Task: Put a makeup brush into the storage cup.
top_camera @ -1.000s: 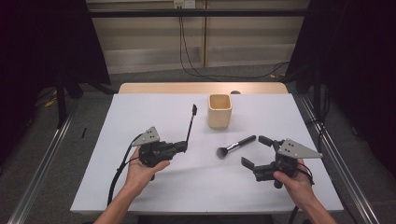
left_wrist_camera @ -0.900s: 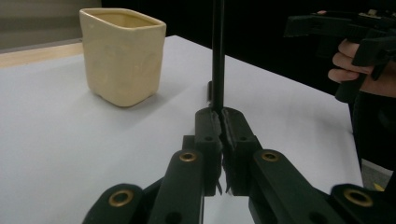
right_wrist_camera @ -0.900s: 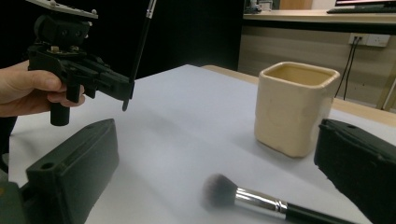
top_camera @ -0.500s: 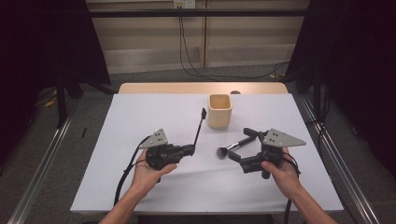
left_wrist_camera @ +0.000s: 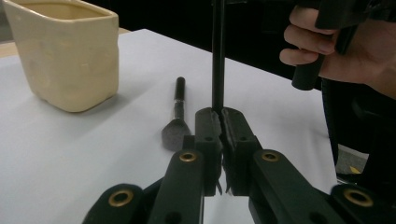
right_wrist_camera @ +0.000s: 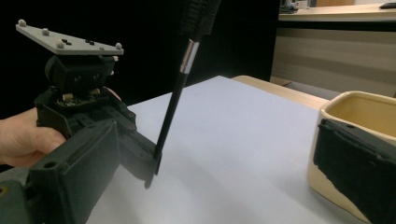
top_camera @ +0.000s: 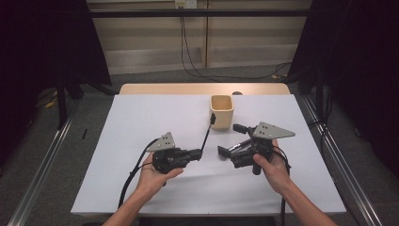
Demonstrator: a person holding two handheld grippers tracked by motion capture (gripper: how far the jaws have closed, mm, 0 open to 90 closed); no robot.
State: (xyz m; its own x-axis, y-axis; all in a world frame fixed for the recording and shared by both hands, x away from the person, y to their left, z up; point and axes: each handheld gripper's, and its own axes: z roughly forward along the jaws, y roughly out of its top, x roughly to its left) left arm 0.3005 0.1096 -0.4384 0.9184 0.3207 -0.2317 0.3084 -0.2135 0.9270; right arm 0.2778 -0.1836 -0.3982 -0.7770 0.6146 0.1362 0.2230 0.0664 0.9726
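My left gripper (top_camera: 199,153) (left_wrist_camera: 220,116) is shut on the lower end of a thin black brush (top_camera: 207,134) (left_wrist_camera: 217,51). The brush stands tilted, with its bristled tip (top_camera: 212,118) (right_wrist_camera: 201,14) close beside the cream cup (top_camera: 221,111) (left_wrist_camera: 65,51) (right_wrist_camera: 359,109). A second, thicker makeup brush (top_camera: 243,143) (left_wrist_camera: 177,112) lies flat on the white table. My right gripper (top_camera: 230,140) (right_wrist_camera: 219,154) is open above it, with one jaw on each side of the brush. The right gripper view faces the left gripper across the table.
The white table cover (top_camera: 141,122) has free room at the left and along the front. A wooden strip (top_camera: 164,89) runs along the far edge. Cables trail from both grippers toward the person's forearms.
My left gripper has carried the thin brush to the right, so its tip is now beside the cup. My right gripper has moved left and forward over the lying brush.
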